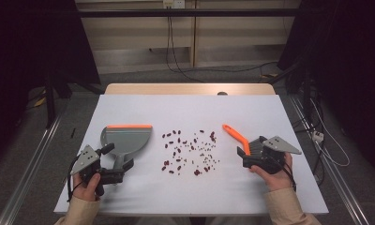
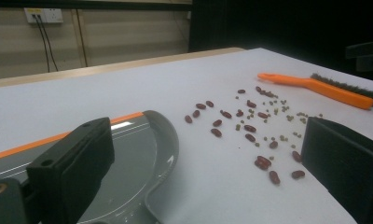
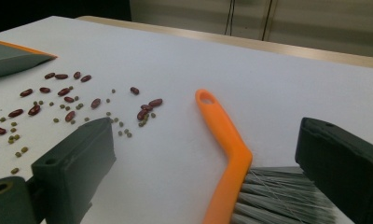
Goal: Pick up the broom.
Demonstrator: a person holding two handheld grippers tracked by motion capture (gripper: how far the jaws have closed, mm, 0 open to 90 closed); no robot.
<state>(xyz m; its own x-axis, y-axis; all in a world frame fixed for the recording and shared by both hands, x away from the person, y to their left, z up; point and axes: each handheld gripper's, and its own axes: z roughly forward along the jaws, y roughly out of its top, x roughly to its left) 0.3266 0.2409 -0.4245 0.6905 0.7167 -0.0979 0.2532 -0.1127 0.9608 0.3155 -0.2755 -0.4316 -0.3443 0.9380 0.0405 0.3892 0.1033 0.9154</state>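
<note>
On white table, scattered beans, grey floor around.

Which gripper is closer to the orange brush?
Right. The right gripper is open at the brush, its jaws on either side of the bristle end. The left gripper is across the table by the dustpan, beyond the spilled beans.

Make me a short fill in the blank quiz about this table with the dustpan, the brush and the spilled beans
1. The brush has a handle coloured ____.
2. The spilled beans lie between the brush and the ____.
3. The jaws of the left gripper stand ____, either side of the dustpan handle.
4. The right gripper is at the brush's ____ end.

Missing words: orange; dustpan; open; bristle
</note>
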